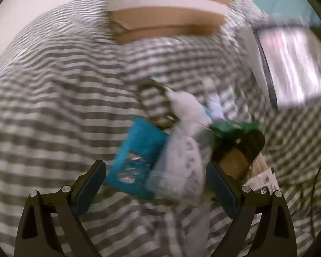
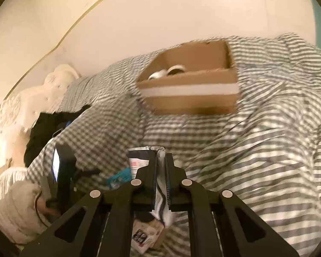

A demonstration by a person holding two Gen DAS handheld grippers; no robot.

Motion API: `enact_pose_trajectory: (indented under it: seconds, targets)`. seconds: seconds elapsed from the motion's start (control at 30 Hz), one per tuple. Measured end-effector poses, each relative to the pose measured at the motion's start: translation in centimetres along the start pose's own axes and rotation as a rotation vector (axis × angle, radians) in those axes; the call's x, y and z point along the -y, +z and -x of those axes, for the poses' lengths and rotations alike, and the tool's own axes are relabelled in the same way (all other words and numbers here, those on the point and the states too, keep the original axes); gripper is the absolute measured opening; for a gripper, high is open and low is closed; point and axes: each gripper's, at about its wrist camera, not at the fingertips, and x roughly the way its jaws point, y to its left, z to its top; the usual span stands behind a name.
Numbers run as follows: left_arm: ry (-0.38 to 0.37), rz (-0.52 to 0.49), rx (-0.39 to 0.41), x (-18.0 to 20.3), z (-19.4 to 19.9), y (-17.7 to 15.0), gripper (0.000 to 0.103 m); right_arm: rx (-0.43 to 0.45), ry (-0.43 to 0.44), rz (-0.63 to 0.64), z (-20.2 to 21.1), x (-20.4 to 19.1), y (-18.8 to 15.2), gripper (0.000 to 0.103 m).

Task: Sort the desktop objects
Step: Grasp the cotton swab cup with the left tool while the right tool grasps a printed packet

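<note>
In the left wrist view my left gripper (image 1: 156, 167) stands open over a small heap on the striped bed cover. Between its fingers, untouched, lie a blue packet (image 1: 137, 160) and a white see-through packet (image 1: 179, 167). A metal clip ring (image 1: 154, 105) lies just beyond them, with a green item (image 1: 231, 128) and a black item (image 1: 252, 143) to the right. In the right wrist view my right gripper (image 2: 160, 160) is shut on a crumpled white-and-dark packet (image 2: 143, 156), held above the cover. An open cardboard box (image 2: 188, 98) lies ahead with white things (image 2: 167, 72) inside.
The cardboard box (image 1: 167, 10) is at the top of the left wrist view, with a shiny silver packet (image 1: 293, 64) at the right. In the right wrist view a puffy white sleeve (image 2: 15, 209), a dark device (image 2: 62, 167), black cloth (image 2: 49, 128) and a padded headboard (image 2: 32, 98) fill the left.
</note>
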Motion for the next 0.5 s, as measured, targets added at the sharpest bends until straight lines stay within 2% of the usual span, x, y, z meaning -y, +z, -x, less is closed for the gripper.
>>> enact_pose_trajectory:
  seconds: [0.1, 0.13, 0.17, 0.2, 0.27, 0.33, 0.43, 0.5]
  targets:
    - [-0.013, -0.053, -0.051, 1.1, -1.9, 0.1, 0.095, 0.002, 0.016, -0.045, -0.3, 0.7, 0.1, 0.007]
    - [-0.029, -0.064, -0.069, 1.2, -2.3, 0.1, 0.087, -0.002, 0.014, -0.044, -0.3, 0.7, 0.0, 0.007]
    - [-0.046, -0.087, -0.09, 1.7, -3.0, 0.0, 0.074, -0.01, 0.02, -0.04, -0.4, 0.6, 0.0, 0.007]
    - [-0.054, -0.107, -0.105, 2.0, -3.3, 0.0, 0.07, -0.011, 0.02, -0.033, -0.3, 0.7, -0.1, 0.007]
    - [-0.007, -0.183, -0.104, 3.4, -4.0, 0.0, 0.068, -0.021, 0.027, -0.026, -0.4, 0.7, 0.0, 0.007]
    - [0.009, -0.208, -0.094, 3.9, -4.0, 0.0, 0.067, -0.028, 0.022, -0.024, -0.4, 0.8, -0.2, 0.007]
    - [-0.009, -0.173, -0.074, 3.3, -2.8, 0.2, 0.067, -0.029, 0.005, -0.029, -0.1, 1.0, -0.4, 0.007]
    - [-0.003, -0.144, -0.031, 2.7, -1.1, 0.5, 0.066, -0.013, -0.007, -0.035, 0.3, 1.2, -0.3, 0.007]
